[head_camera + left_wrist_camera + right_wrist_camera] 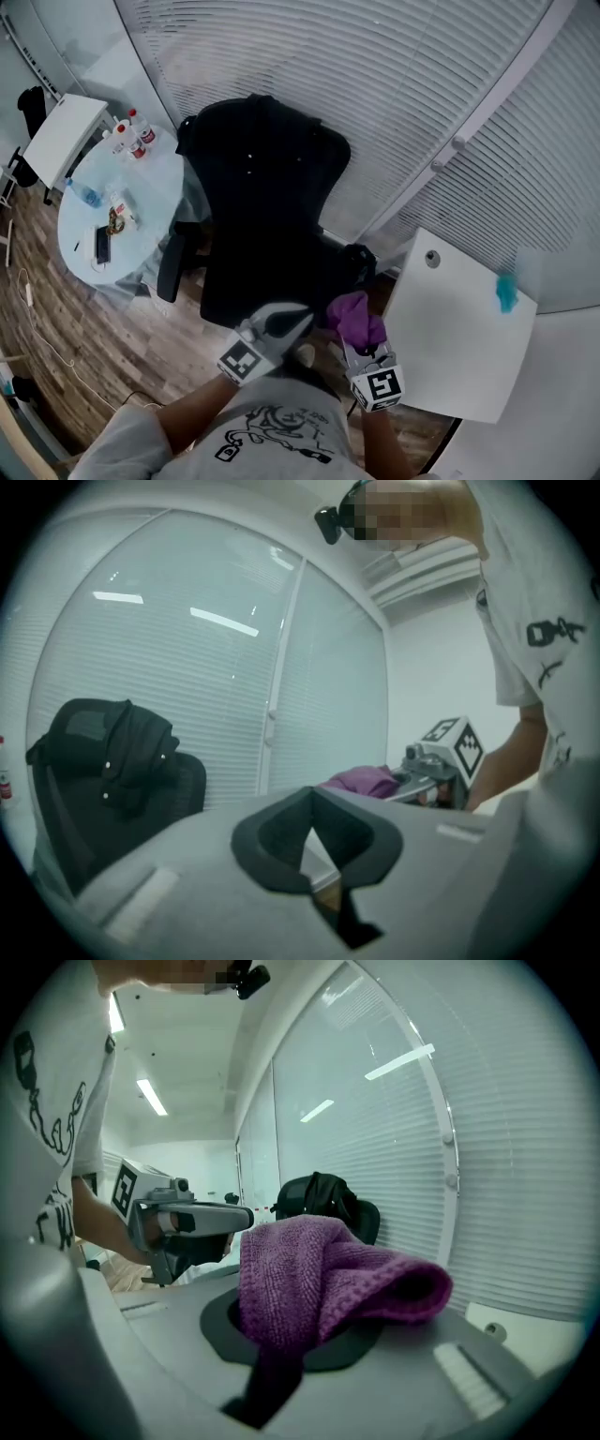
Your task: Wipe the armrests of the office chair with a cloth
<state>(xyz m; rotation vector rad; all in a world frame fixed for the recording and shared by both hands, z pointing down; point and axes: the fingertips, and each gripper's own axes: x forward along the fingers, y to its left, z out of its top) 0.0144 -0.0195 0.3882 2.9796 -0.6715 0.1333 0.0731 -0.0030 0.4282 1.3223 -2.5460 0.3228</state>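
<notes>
Head view: the black office chair [267, 211] fills the centre. At 6 o'clock the left claw [298, 317] hangs over the seat's front edge. At 5 o'clock the right claw [364, 345] carries the purple cloth [354, 317], just below the chair's armrest [357, 260]. A white counter [459, 328] lies at 4 o'clock.

Left gripper view: the pads meet at their tips with nothing between them.

Right gripper view: the jaws are clamped on the cloth, which drapes over them toward 3 o'clock.
</notes>
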